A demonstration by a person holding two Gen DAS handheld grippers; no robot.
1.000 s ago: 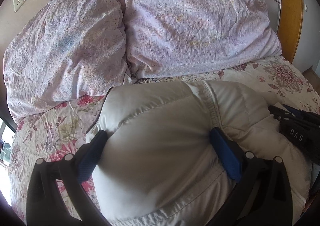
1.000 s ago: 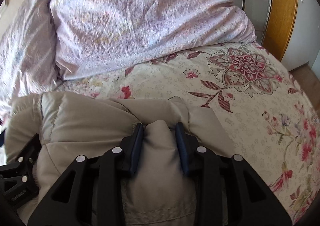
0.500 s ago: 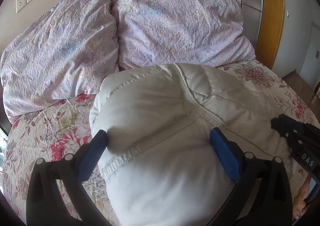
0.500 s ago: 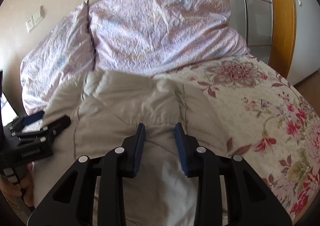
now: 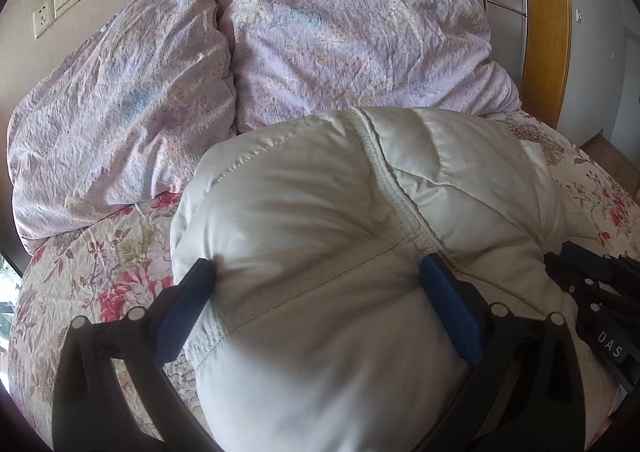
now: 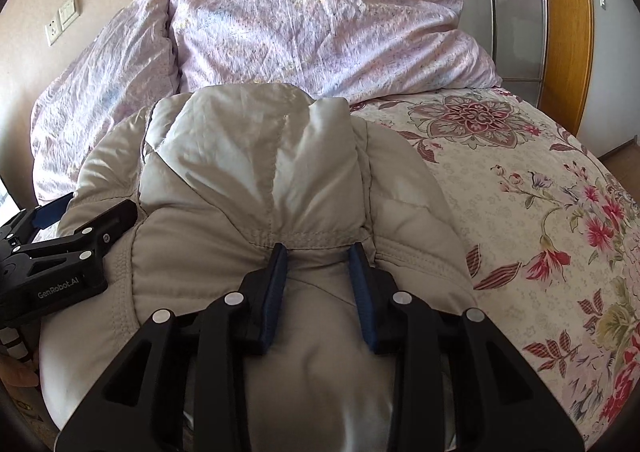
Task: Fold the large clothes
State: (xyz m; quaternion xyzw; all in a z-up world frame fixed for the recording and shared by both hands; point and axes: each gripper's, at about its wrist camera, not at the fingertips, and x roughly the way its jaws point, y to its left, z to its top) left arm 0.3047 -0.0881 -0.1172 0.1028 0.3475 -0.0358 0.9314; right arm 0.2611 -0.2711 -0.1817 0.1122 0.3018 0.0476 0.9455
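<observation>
**Your two grippers**

Your left gripper has black open-frame arms, silver rivets and blue ribbed pads; its side reads "GenRobot.AI" in the right wrist view. Your right gripper matches: black frame, round silver rivets, dark blue pads, with white "DAS" lettering.

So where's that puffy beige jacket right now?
The puffy jacket lies bunched on the flowered bedspread, just before the two lilac pillows, clamped by both grippers.

The right hand-held gripper pinches a fold of the puffy beige jacket above the floral bedspread.
</observation>
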